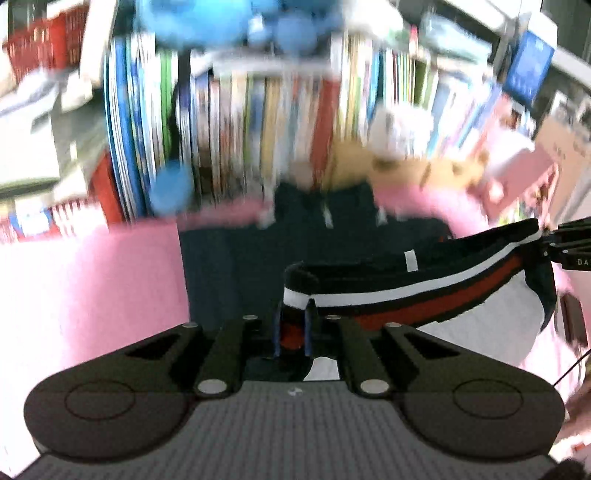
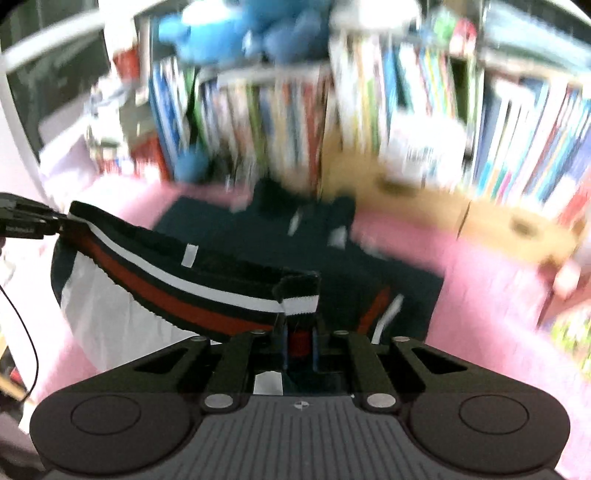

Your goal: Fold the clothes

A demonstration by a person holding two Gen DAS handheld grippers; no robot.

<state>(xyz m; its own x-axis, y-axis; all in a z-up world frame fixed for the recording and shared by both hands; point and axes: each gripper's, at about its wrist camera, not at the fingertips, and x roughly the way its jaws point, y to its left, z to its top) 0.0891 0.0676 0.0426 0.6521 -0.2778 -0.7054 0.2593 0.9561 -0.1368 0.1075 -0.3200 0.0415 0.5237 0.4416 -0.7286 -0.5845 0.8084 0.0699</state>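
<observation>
In the left wrist view, the left gripper [image 1: 293, 332] sits at the lower centre of the frame with its jaws drawn close together, pinching one end of the striped hem [image 1: 388, 291] of a dark navy garment [image 1: 229, 266]. The hem is black with a white and a red stripe, and it stretches from the jaws across to the right edge of the frame, where the tip of the right gripper [image 1: 554, 243] holds its other end. A white lining [image 1: 491, 317] hangs below the hem on the right. The rest of the garment lies flat further up the frame, on a pink blanket [image 1: 92, 288] that fills the left and right sides.

In the right wrist view, the right gripper [image 2: 301, 343] at the lower centre is likewise closed on an end of the hem [image 2: 192, 291], red and white stripes showing between its fingers. The band runs up and to the left, where the left gripper [image 2: 55, 223] holds its far end at the left edge. The garment [image 2: 332, 266] spreads across the middle of the frame on the blanket [image 2: 498, 295].

Behind, blurred, a bookshelf [image 1: 258, 122] packed with upright books fills the upper half of both views, with a blue plush toy [image 2: 258, 33] at the top and a cardboard box [image 2: 424, 199] at the right.
</observation>
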